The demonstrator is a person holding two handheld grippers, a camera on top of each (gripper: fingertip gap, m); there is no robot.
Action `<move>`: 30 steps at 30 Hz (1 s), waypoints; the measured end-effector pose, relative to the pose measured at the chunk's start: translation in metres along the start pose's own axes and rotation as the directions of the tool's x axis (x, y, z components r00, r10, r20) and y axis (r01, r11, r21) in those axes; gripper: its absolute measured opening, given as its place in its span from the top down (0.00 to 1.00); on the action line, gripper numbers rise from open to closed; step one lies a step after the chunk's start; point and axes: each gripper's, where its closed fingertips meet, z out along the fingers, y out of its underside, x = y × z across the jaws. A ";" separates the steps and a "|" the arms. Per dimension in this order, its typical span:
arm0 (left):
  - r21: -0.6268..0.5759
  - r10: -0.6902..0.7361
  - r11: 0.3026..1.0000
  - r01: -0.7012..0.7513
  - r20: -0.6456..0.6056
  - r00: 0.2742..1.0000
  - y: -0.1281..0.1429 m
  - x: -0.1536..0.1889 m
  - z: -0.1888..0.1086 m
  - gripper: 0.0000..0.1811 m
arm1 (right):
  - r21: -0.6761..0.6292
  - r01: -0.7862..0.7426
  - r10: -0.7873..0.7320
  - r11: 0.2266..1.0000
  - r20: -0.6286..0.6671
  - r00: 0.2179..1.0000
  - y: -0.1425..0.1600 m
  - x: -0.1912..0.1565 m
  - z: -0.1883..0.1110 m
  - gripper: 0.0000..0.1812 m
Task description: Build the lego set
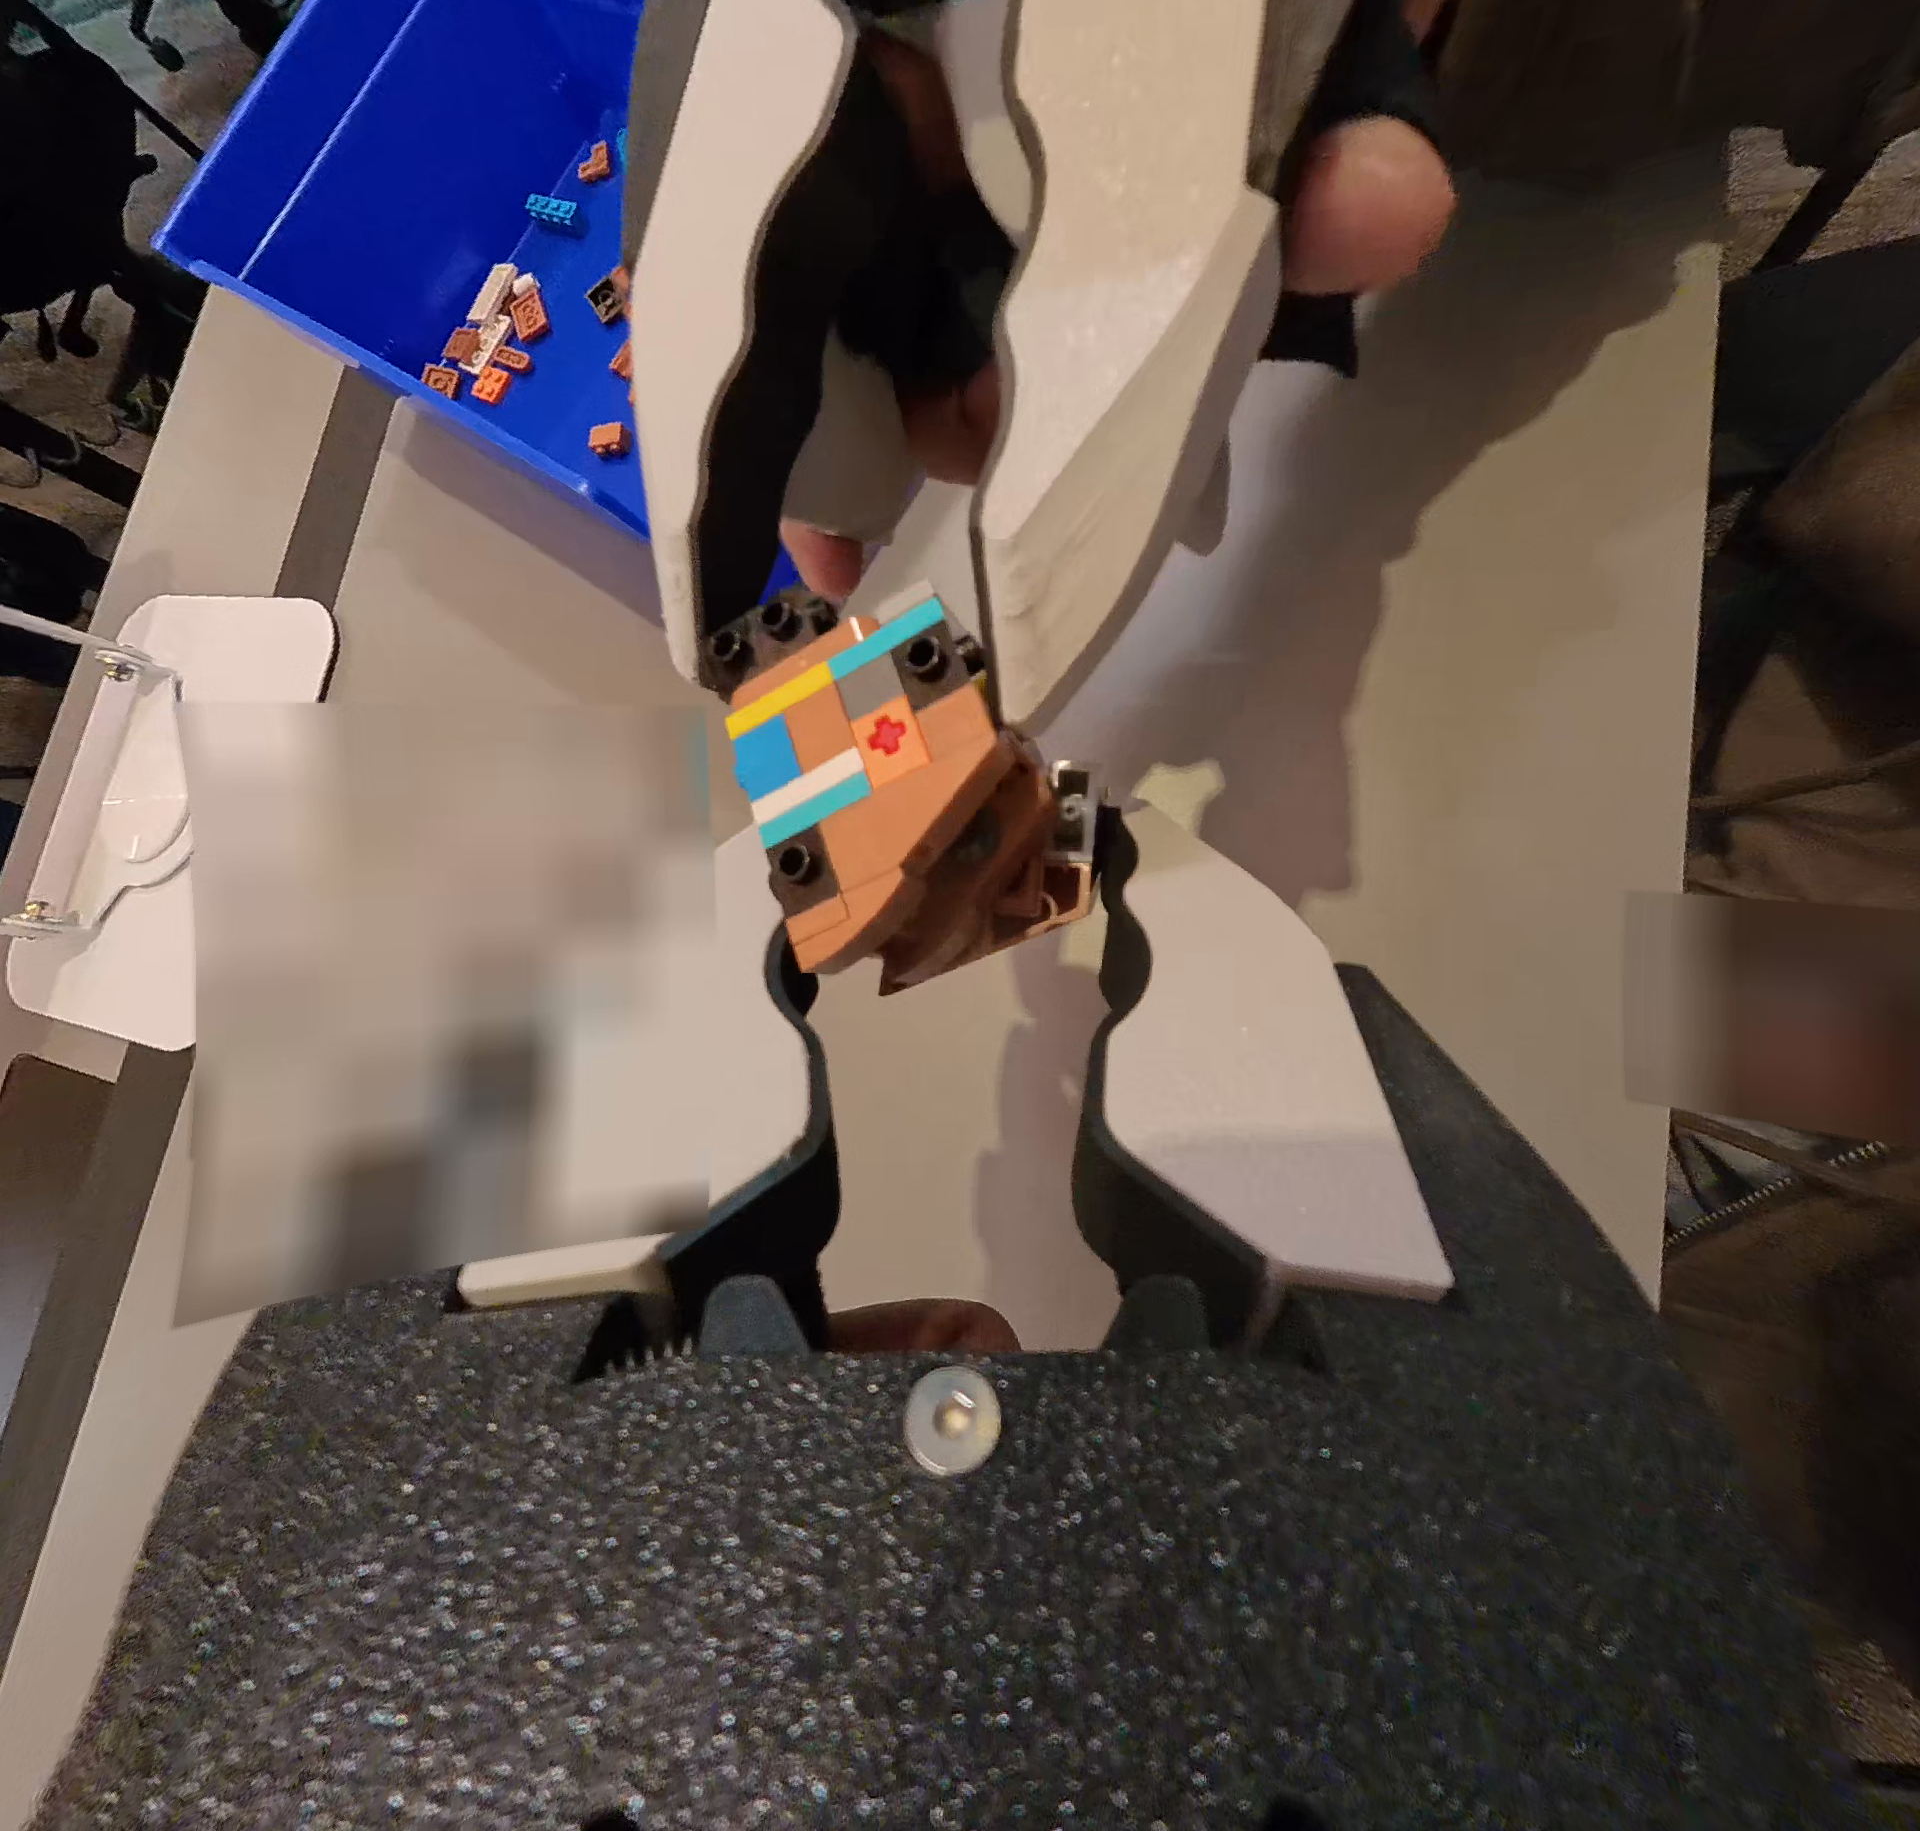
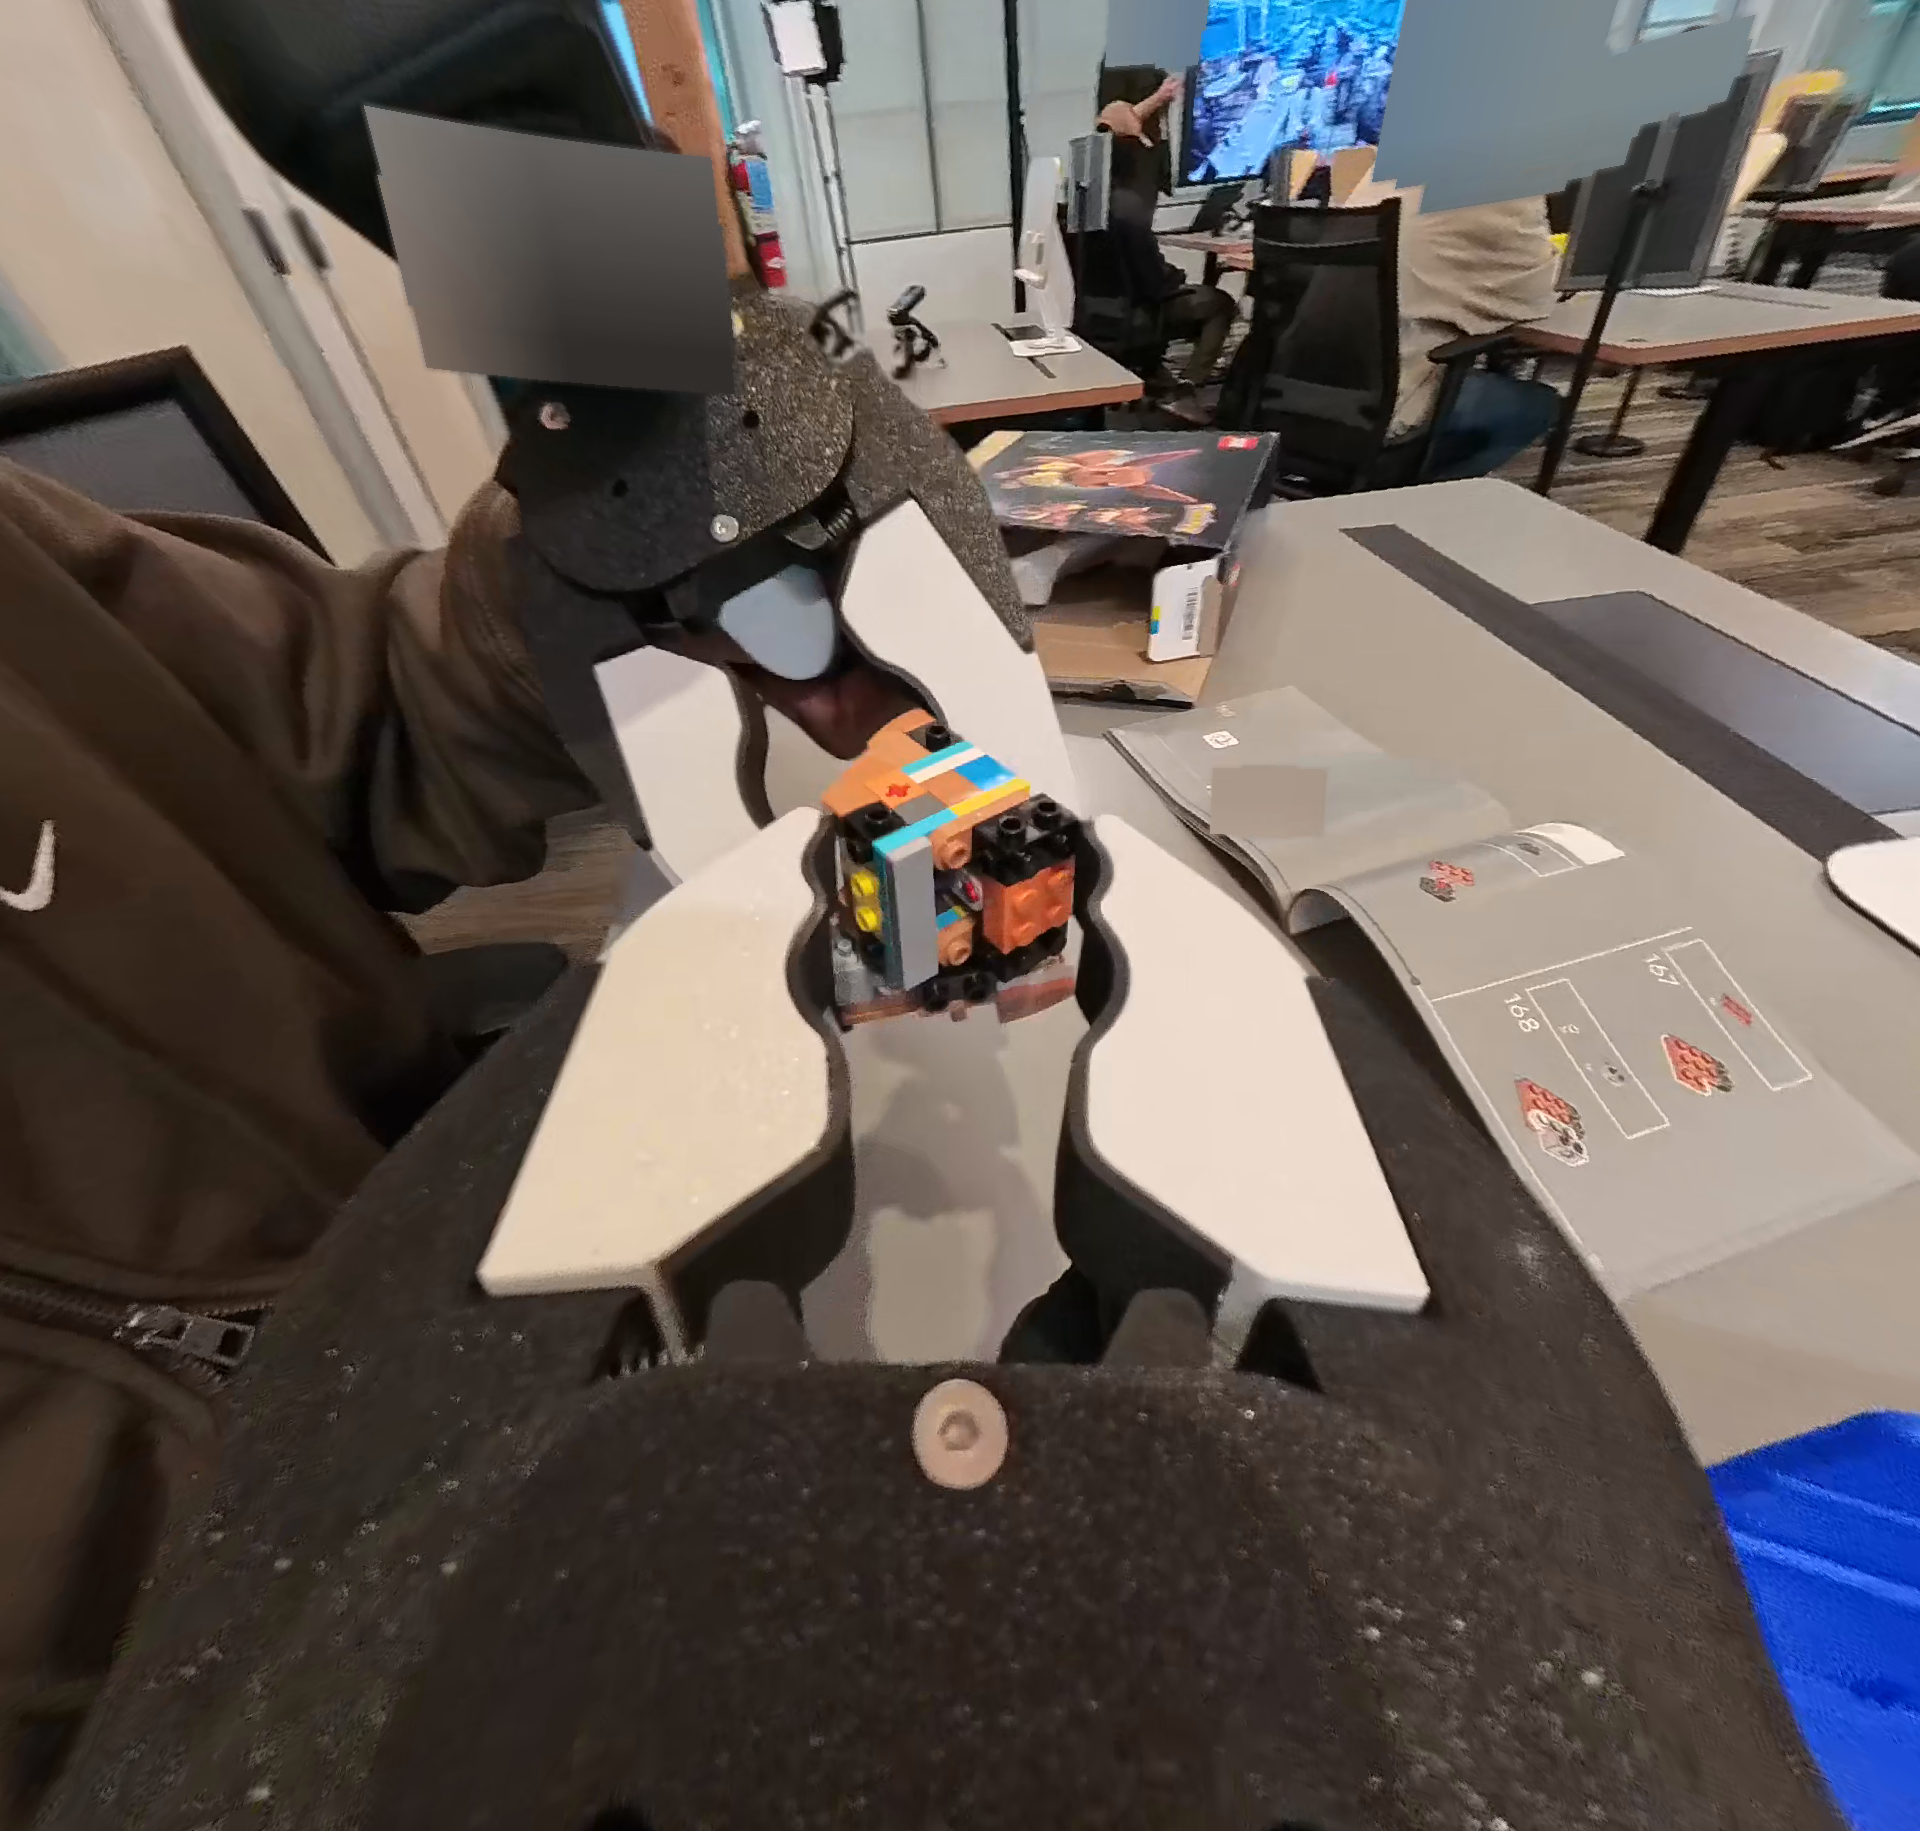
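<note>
A brown lego build (image 1: 883, 805) with black studs and blue, yellow, white and grey tiles is held in the air over the grey table (image 1: 1507, 638). My left gripper (image 1: 945, 898) is shut on its lower end. My right gripper (image 1: 852, 680) comes in from above and is shut on its upper, black-studded end. In the right wrist view the build (image 2: 945, 898) sits between the right gripper's (image 2: 956, 846) white fingers, showing an orange plate and yellow studs. The left gripper's fingers (image 2: 935, 628) reach in from behind the build.
A blue bin (image 1: 416, 119) with several loose bricks (image 1: 499, 327) stands at the table's far left corner. An open instruction booklet (image 2: 1558, 1002) lies to the right, with the set's box (image 2: 1122, 493) behind it. A clear stand (image 1: 94, 805) is at the left edge. The grippers' ends are close to 4 cm from one another.
</note>
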 end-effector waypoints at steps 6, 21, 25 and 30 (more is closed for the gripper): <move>0.056 0.041 0.998 -0.036 -0.092 0.995 -0.008 0.016 0.000 0.71 | 0.083 0.044 -0.054 0.996 0.111 0.992 -0.013 -0.004 -0.010 0.73; 0.118 0.059 0.992 -0.038 -0.179 0.982 -0.010 0.029 0.001 0.71 | 0.063 0.035 -0.055 0.997 0.359 0.932 0.002 -0.027 -0.012 0.75; 0.144 0.037 0.989 -0.010 -0.187 0.982 -0.012 0.028 0.002 0.71 | 0.066 0.002 -0.025 0.998 0.347 0.938 0.000 -0.027 -0.009 0.78; 0.133 0.029 0.991 -0.008 -0.154 0.988 -0.008 0.022 0.007 0.71 | 0.045 -0.035 0.021 0.998 0.279 0.960 0.003 -0.022 -0.001 0.80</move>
